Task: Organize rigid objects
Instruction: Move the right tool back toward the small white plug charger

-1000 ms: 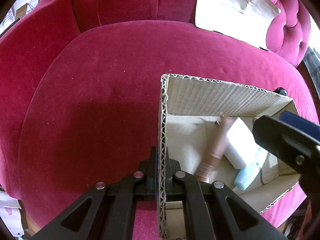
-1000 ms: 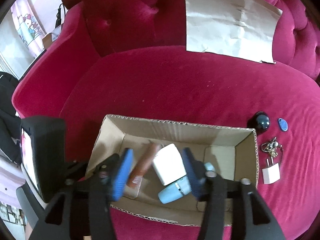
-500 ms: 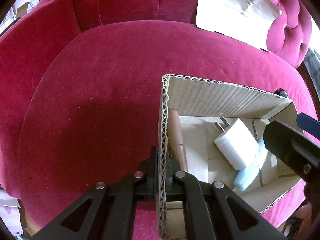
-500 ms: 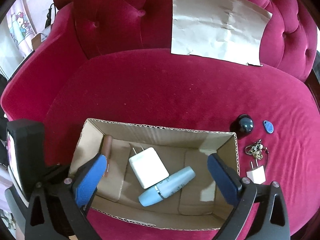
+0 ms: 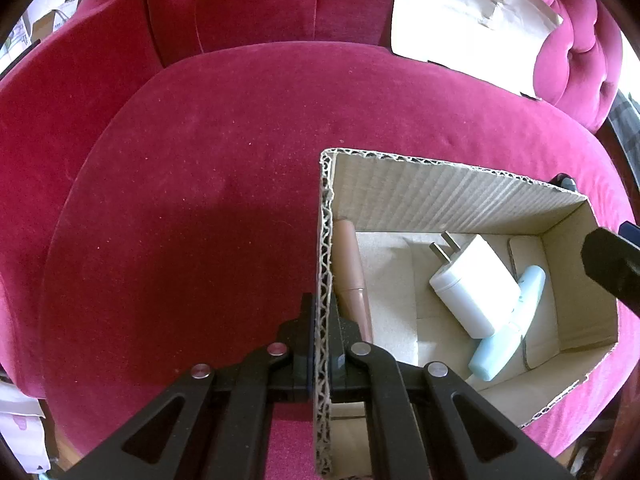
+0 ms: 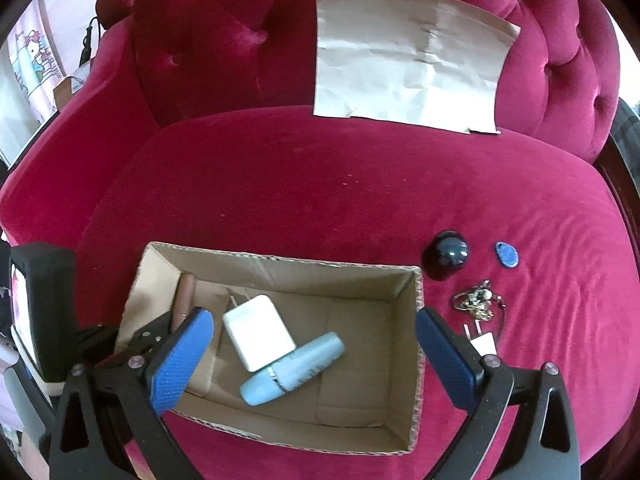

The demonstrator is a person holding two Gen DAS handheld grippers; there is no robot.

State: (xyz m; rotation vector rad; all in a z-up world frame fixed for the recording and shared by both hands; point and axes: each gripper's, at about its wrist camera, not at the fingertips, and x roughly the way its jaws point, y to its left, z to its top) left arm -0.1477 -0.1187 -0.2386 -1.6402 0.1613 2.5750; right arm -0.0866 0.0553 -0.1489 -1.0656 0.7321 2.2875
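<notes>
An open cardboard box (image 5: 440, 196) sits on the red velvet seat. My left gripper (image 5: 324, 344) is shut on the box's left wall. Inside lie a brown tube (image 5: 352, 276) along that wall, a white charger (image 5: 472, 284) and a light blue bottle (image 5: 508, 328) partly under the charger. My right gripper (image 6: 314, 340) hangs wide open above the box (image 6: 280, 264), nothing between its blue pads (image 6: 180, 360). Below it are the charger (image 6: 258, 332), the bottle (image 6: 296, 364) and the tube (image 6: 185, 296).
On the seat right of the box lie a dark ball (image 6: 446, 254), a blue key fob (image 6: 506, 254), a bunch of keys (image 6: 478, 300) and a small white plug (image 6: 484, 344). A sheet of brown paper (image 6: 408, 64) leans on the tufted backrest.
The right gripper's jaws spread wide and let go of the white charger, then drifted right. The brown tube went from beside the charger to the box's left wall. The left gripper kept still.
</notes>
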